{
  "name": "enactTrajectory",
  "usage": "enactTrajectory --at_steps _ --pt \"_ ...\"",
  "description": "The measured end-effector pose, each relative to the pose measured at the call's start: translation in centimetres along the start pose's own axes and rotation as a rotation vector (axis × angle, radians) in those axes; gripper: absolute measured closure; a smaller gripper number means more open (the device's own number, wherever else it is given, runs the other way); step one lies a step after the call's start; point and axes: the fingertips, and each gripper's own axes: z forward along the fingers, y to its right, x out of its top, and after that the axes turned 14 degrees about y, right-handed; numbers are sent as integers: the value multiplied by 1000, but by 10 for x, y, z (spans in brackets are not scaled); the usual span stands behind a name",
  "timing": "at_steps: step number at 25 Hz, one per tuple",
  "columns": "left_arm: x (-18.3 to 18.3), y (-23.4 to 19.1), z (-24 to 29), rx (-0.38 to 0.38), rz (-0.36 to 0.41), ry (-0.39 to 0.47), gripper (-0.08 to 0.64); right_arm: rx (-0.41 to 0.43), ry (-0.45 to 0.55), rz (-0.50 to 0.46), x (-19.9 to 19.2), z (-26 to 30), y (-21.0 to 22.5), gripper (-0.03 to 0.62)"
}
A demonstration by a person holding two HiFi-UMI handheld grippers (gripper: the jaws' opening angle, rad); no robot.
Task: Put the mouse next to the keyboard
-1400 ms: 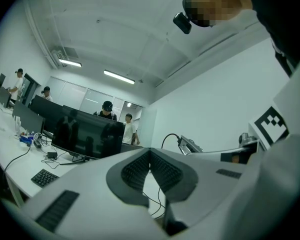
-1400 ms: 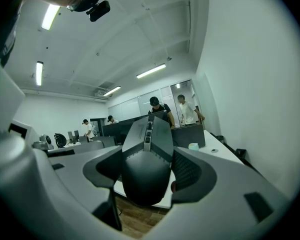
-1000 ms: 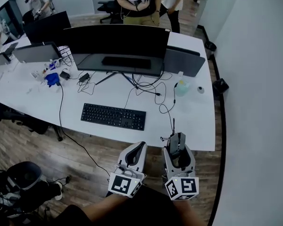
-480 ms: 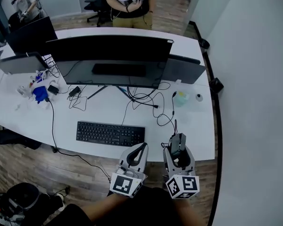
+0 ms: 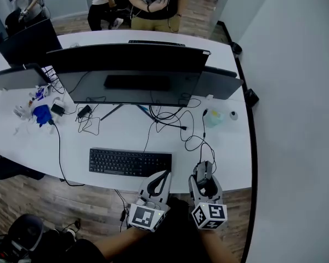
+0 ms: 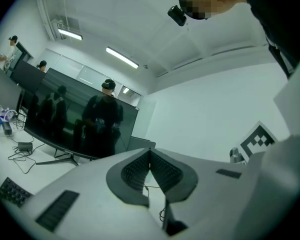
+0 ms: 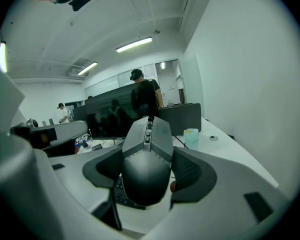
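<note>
We look down on a long white bench (image 5: pixel 230 147) with a smooth, matt top and rounded corners. It stands on a floor (image 5: pixel 71 201) of brown wood planks, and a plain pale wall (image 5: pixel 296 119) runs along its right end. A wide, glossy black monitor (image 5: pixel 126 70) spans the middle of the bench, with thin black cables (image 5: pixel 175 111) looping loosely beneath it and a small pale-green cup (image 5: pixel 213 116) to their right. A person (image 5: pixel 153 4) in a dark shirt stands behind the far edge.

A flat black keyboard (image 5: pixel 130 162) lies parallel to the near edge. The mouse (image 5: pixel 203 170) is dark grey and angular, with a rounded glossy back. It is clenched between the ribbed dark pads of the right hand-held gripper (image 7: pixel 147 164), held at the near edge of the bench just to the right of the keyboard. We cannot tell whether it touches the top.

The left hand-held gripper (image 6: pixel 150 151) has a white shell with grooved grey pads. It is clenched on nothing, its tips meeting, and it hovers at the near edge by the keyboard's right end.
</note>
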Motion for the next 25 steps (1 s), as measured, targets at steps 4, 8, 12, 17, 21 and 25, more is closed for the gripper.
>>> enactTrajectory --at_steps 4,8,12,17,21,25 --pt "-14 -5 -1 20 -5 -25 548 7 -55 -43 -27 14 2 287" --pt "-20 -5 8 6 39 -11 548 17 -112 -96 -58 31 9 287" --pt "-32 -8 18 -7 100 -7 548 32 -193 -90 -96 49 18 287" --pt "-39 -13 26 8 127 -27 548 40 -292 -99 -146 66 33 287" --pt "-42 -16 30 27 136 -44 548 49 -353 -105 -181 76 41 287" --pt "-45 -20 35 60 127 -64 548 55 -400 -111 -208 82 47 287"
